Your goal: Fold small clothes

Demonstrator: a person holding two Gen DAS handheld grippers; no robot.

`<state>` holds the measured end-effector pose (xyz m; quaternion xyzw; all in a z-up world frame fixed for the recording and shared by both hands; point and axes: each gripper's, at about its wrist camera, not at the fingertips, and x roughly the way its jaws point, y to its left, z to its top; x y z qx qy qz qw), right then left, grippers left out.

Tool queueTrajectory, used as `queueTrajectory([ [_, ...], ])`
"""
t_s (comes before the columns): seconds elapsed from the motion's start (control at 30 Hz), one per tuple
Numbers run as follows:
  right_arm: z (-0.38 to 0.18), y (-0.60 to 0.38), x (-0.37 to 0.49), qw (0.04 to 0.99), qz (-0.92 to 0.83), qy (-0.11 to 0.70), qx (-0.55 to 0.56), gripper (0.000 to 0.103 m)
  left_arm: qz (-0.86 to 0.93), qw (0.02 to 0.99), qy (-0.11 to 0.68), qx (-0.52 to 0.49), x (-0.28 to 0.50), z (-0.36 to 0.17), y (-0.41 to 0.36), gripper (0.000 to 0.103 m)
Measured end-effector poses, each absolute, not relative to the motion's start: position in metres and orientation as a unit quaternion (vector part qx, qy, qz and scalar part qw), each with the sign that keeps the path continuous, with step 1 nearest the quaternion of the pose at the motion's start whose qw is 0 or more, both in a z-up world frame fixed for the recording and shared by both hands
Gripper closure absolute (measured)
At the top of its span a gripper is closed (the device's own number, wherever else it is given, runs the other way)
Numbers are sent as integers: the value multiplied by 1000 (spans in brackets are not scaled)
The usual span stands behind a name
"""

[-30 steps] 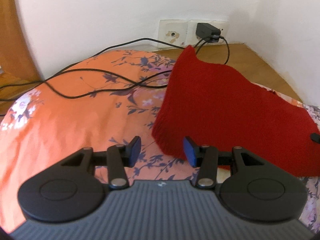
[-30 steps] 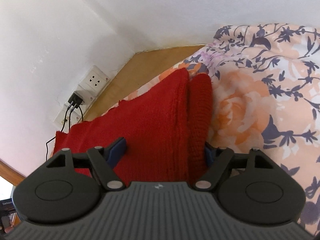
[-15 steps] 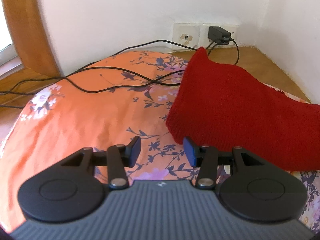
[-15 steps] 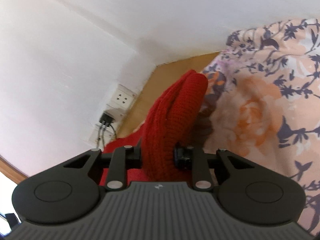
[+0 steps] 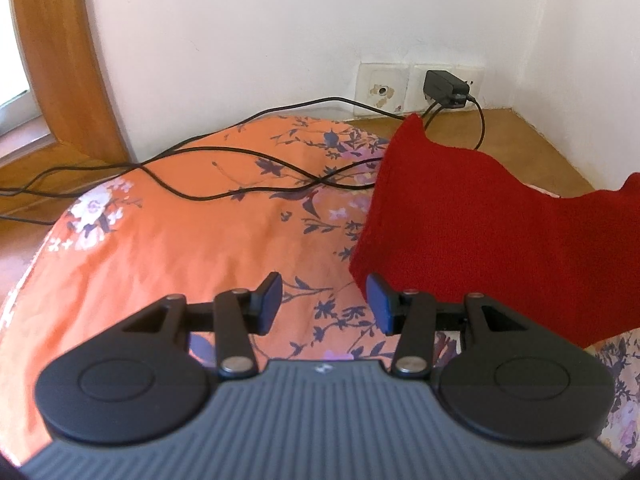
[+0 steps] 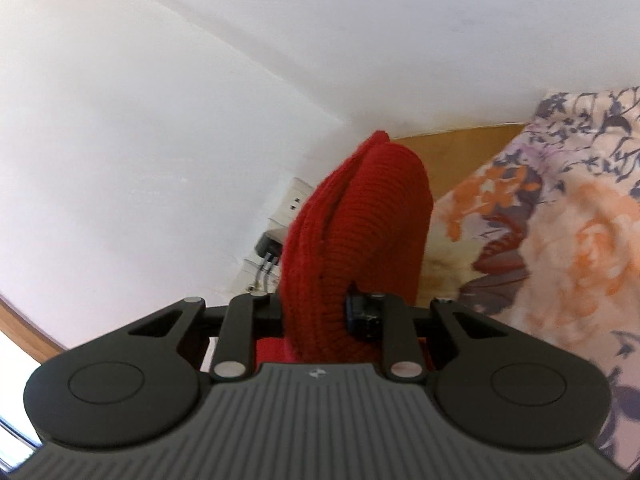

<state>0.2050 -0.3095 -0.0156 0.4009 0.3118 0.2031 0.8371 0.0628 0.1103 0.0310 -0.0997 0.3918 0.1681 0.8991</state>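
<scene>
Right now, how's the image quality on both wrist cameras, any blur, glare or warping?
Left wrist view: sharp, daylit, fisheye bends the wooden frame; red knit is crisp. Right wrist view: softer, bedspread smeared, white wall nearly washed out, knit clamped in the right gripper stays readable.

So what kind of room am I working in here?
Most likely a bedroom: a floral bedsheet covers a soft bed, wall sockets sit low in the corner, and a wooden window frame stands left.
</scene>
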Motion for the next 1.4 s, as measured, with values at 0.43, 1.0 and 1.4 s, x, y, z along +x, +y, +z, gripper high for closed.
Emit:
queueTrajectory([
  [0.43,33,-232,201,851,195,294,388,80,123,911,384,-92,81,41,152,54],
  [1.0,28,-57,220,869,219,363,256,81,88,913,384,-103,89,36,198,54],
  [1.4,-20,43,208,894,219,384,79,69,86,907,392,-127,83,19,236,54],
])
